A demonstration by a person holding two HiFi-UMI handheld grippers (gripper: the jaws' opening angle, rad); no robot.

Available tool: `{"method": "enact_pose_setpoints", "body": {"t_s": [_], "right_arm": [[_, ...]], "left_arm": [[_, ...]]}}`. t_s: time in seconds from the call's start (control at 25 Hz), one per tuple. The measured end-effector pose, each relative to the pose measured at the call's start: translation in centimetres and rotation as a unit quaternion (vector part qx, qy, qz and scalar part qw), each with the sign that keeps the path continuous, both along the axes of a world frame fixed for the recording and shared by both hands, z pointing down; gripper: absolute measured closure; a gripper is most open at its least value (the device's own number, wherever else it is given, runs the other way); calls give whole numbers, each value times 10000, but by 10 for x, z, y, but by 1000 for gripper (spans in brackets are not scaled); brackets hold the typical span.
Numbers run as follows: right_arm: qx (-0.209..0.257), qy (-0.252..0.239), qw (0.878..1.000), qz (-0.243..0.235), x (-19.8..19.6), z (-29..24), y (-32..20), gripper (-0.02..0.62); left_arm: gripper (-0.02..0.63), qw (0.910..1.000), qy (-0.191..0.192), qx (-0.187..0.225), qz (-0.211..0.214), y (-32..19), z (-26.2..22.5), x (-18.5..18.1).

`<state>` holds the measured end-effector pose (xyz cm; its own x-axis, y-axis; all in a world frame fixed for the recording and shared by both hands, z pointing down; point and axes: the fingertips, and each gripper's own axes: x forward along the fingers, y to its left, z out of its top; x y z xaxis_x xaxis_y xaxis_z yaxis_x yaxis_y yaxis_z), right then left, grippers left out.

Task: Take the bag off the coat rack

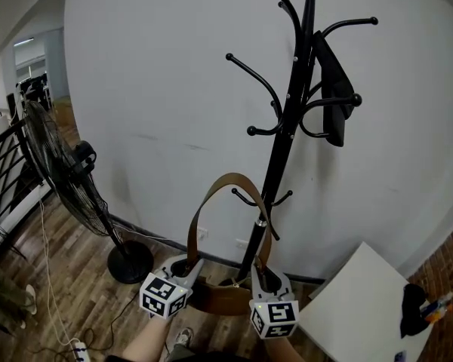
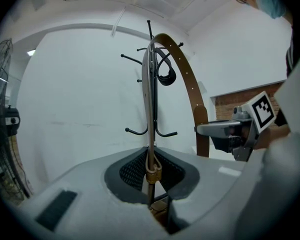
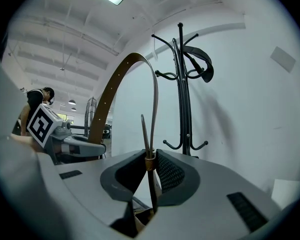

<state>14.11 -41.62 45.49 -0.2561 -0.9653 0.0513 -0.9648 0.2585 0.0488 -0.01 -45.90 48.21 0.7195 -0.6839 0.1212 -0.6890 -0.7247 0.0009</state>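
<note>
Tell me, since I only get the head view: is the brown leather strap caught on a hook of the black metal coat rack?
Observer: No. The right gripper view shows the brown leather strap arching in open air, with the black metal coat rack standing apart behind it.
Operator: What exactly do the claws pinch?
Observer: The left gripper view shows the left gripper shut on the strap's thin end, at a brass ring.
Operator: And the other?
Observer: The right gripper is shut on the strap's other end, at a matching brass ring.
</note>
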Motion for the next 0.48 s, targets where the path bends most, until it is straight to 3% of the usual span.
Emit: {"method": "enact_pose_setpoints", "body": {"t_s": [0.48], "right_arm": [[-203,70,9993,-309,-3,20,34,537]], "left_arm": [[575,9996,50,-122,-253,42,16,-5]]}}
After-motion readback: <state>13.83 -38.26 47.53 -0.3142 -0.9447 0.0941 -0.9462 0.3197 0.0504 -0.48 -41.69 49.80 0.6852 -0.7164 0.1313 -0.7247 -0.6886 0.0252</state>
